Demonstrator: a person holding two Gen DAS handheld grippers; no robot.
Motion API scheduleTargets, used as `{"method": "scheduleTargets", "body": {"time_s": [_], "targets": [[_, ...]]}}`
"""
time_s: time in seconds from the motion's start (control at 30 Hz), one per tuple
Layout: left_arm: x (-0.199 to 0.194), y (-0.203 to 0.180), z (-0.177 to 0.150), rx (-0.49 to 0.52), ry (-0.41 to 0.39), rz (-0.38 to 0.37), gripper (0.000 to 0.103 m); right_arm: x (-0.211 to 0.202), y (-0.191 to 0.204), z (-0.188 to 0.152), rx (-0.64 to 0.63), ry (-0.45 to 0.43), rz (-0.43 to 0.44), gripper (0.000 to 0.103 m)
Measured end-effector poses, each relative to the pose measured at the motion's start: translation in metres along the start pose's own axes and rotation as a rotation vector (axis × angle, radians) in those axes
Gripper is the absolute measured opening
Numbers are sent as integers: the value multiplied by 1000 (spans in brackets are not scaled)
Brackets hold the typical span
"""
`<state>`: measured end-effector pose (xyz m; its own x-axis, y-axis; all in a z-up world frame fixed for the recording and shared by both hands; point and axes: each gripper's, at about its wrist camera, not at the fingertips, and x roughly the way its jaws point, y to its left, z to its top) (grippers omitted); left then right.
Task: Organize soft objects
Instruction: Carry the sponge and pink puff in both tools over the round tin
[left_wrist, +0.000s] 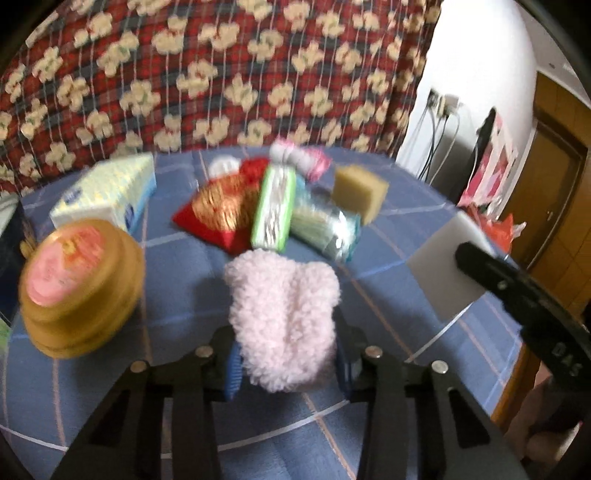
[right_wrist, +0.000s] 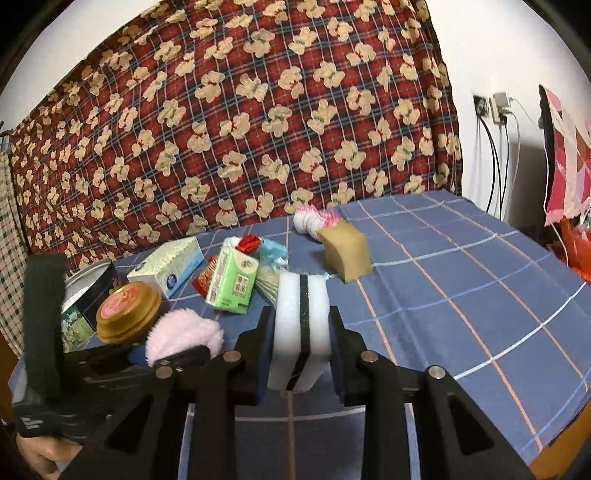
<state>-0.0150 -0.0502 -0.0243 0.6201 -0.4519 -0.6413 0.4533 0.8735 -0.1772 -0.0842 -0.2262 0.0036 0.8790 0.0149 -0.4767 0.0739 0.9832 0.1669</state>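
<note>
My left gripper (left_wrist: 288, 369) is shut on a pink fluffy soft thing (left_wrist: 284, 314), its blue pads pressing both sides just above the blue checked tablecloth (left_wrist: 184, 280). In the right wrist view the same pink fluff (right_wrist: 184, 332) shows at lower left in that gripper. My right gripper (right_wrist: 301, 325) is shut on a white sponge with a dark middle stripe (right_wrist: 301, 332), held upright over the cloth. That white sponge (left_wrist: 443, 266) also shows at the right of the left wrist view. A yellow sponge (right_wrist: 347, 251) stands farther back.
A pile lies mid-table: a green tissue pack (right_wrist: 234, 284), a red pouch (left_wrist: 218, 210), a shiny packet (left_wrist: 325, 229) and pink-white cloth (right_wrist: 317, 219). At left stand a tissue box (right_wrist: 170, 266), a gold tin (right_wrist: 127, 310) and a dark tin (right_wrist: 88, 288). A bear-print cloth hangs behind.
</note>
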Motion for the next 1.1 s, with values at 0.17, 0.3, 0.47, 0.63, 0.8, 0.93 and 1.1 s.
{"method": "scheduleTargets", "body": {"time_s": [0.17,0.3,0.47,0.63,0.8,0.93,1.1], "targets": [[-26,16,9,-8,-64,14,39,-7,14,10,-21,-35,6,29],[-40,32,13,-16,-105,73,39,-10,37,19,-60,-55,32,29],[-61,58,15,-40,-151,138,39,-12,73,31,-114,-89,84,30],[-86,95,17,-84,-203,221,39,-10,121,40,-179,-126,162,30],[-110,137,11,-148,-243,298,39,-4,165,42,-225,-138,247,30],[-128,172,7,-200,-269,366,39,1,202,43,-266,-152,313,30],[-146,213,1,-261,-292,465,39,12,250,44,-305,-158,392,30]]}}
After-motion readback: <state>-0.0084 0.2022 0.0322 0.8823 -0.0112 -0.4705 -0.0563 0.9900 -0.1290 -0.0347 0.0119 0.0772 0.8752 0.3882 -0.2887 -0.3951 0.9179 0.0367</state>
